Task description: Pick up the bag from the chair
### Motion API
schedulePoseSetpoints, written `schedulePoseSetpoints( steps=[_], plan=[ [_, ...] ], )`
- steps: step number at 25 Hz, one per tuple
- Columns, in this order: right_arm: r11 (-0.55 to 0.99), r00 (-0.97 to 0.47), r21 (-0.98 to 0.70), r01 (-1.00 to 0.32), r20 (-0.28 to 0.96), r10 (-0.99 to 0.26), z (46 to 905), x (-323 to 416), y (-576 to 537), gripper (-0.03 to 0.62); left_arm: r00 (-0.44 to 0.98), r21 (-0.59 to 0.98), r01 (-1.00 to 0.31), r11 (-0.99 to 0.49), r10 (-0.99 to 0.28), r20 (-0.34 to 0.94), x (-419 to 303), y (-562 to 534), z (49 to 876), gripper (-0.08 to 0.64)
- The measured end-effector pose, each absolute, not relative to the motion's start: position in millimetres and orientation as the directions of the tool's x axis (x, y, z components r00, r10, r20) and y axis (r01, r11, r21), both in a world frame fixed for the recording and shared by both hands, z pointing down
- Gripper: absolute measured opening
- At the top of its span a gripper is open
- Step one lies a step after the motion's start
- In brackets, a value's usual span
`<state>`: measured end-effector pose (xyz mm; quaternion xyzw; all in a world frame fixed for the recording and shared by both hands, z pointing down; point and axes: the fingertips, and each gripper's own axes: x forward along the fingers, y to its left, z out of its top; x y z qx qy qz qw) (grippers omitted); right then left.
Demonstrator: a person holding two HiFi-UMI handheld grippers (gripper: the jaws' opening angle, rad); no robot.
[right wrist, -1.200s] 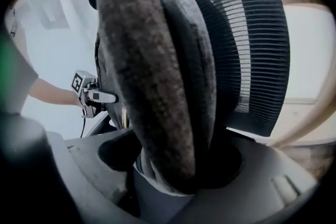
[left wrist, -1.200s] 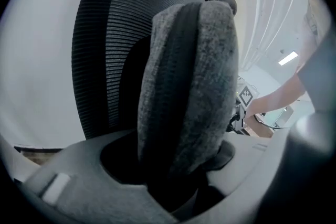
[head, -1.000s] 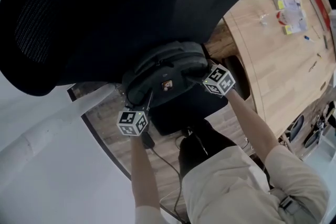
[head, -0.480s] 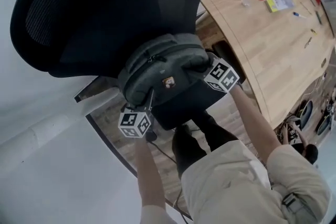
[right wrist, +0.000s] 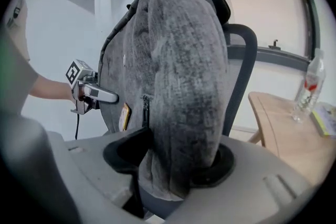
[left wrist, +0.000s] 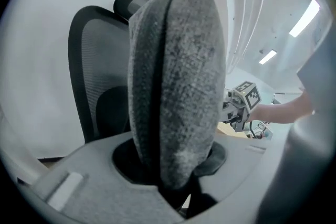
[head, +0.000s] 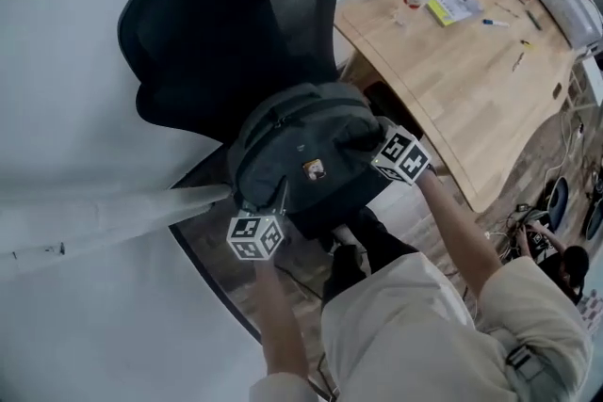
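Observation:
The grey bag [head: 301, 151] hangs between my two grippers in front of the black mesh chair [head: 217, 24]. My left gripper [head: 252, 202] grips the bag's left side; in its own view the jaws [left wrist: 173, 176] pinch a thick fold of grey fabric [left wrist: 178, 76]. On the bag's right side my right gripper [head: 366, 144] holds another padded fold [right wrist: 184, 76] in its jaws [right wrist: 173, 165]. Both pairs of jaws have just been closing on the bag. Each gripper shows in the other's view: the right gripper [left wrist: 239, 107] and the left gripper [right wrist: 86, 92]. The chair seat is hidden under the bag.
A light wooden table [head: 462, 61] stands to the right of the chair, with a plastic bottle [right wrist: 310, 86], papers and pens on it. Cables and gear lie on the floor at the far right [head: 546, 231]. A white wall lies to the left.
Both grippers have risen with the bag in them. The chair now looks smaller and further below, and more of the table shows.

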<state>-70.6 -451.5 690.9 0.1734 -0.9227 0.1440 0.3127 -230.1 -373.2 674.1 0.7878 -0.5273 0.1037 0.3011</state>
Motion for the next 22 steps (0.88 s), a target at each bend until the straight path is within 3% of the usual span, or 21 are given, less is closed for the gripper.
schedulePoseSetpoints(
  steps=[13,22],
  plan=[
    [0.929,-0.782,-0.117,-0.351,0.583,-0.222,590,-55,-318,0.219,0.389,0.332,-0.910,-0.246,-0.781,0.489,-218,-243,579,0.132],
    [0.918,-0.772,-0.042,-0.395,0.556,-0.307,542,-55,-265,0.214,0.405,0.324,-0.905,-0.275,-0.789,0.461,-222,-202,542,0.132]
  ],
)
